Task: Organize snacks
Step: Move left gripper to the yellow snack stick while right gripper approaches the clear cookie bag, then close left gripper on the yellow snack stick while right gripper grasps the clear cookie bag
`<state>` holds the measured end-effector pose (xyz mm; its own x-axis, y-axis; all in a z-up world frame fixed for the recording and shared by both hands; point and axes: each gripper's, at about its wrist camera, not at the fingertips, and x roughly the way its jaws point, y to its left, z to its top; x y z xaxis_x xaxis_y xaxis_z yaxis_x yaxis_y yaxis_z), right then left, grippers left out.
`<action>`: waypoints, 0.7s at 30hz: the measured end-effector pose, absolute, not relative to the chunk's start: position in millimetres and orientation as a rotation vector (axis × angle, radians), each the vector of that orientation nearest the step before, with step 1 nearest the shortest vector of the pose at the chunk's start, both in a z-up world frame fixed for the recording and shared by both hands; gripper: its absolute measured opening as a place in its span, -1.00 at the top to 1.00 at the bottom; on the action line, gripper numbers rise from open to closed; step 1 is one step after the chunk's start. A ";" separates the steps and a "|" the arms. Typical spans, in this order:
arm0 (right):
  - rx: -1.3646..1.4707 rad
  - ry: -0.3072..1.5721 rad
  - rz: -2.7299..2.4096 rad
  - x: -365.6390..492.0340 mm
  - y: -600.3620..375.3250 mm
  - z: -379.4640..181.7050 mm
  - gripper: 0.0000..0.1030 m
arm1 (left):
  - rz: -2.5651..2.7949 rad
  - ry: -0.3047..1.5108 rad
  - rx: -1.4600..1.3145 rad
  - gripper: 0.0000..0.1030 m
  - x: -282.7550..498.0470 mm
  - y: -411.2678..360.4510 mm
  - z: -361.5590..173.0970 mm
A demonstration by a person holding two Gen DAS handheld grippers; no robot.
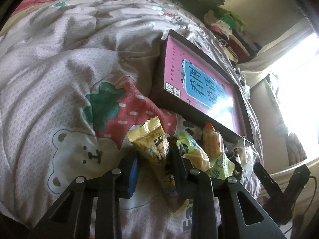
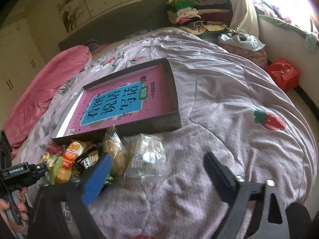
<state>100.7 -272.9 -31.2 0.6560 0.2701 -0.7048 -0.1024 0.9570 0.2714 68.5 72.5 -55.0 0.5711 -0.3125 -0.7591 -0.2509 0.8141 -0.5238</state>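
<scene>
Left gripper [image 1: 153, 159] clamped on yellow snack packet [image 1: 153, 141], blue pads pressing both sides. Right gripper [image 2: 157, 171] jaws wide, nothing pinched; clear packet [image 2: 146, 157] lies between fingers, near left pad. Snack pile [image 2: 73, 159] crowds left of it: orange packet [image 2: 70, 155], green wrapper [image 1: 191, 145], tan bun bag [image 2: 116, 153], all jumbled and touching. Shallow dark box [image 2: 169, 121] with pink book [image 2: 119, 101] inside sits just beyond pile, its near wall touching snacks. All on strawberry-print quilt [image 2: 229, 119]. Folded clothes [image 2: 191, 18] far, red bag [image 2: 283, 73] right.
</scene>
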 end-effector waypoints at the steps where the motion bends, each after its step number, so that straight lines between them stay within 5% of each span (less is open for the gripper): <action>1: 0.219 0.846 0.227 105.2 -271.9 -34.3 -0.44 | -0.043 0.980 -0.644 0.44 70.6 72.5 -55.3; 12: 0.187 0.881 0.290 117.1 -264.2 -48.0 0.14 | -0.054 0.970 -0.652 0.46 81.5 78.9 -57.8; 21: 0.288 0.918 0.337 130.2 -273.0 -61.3 0.15 | -0.077 0.976 -0.678 0.45 101.0 81.0 -65.6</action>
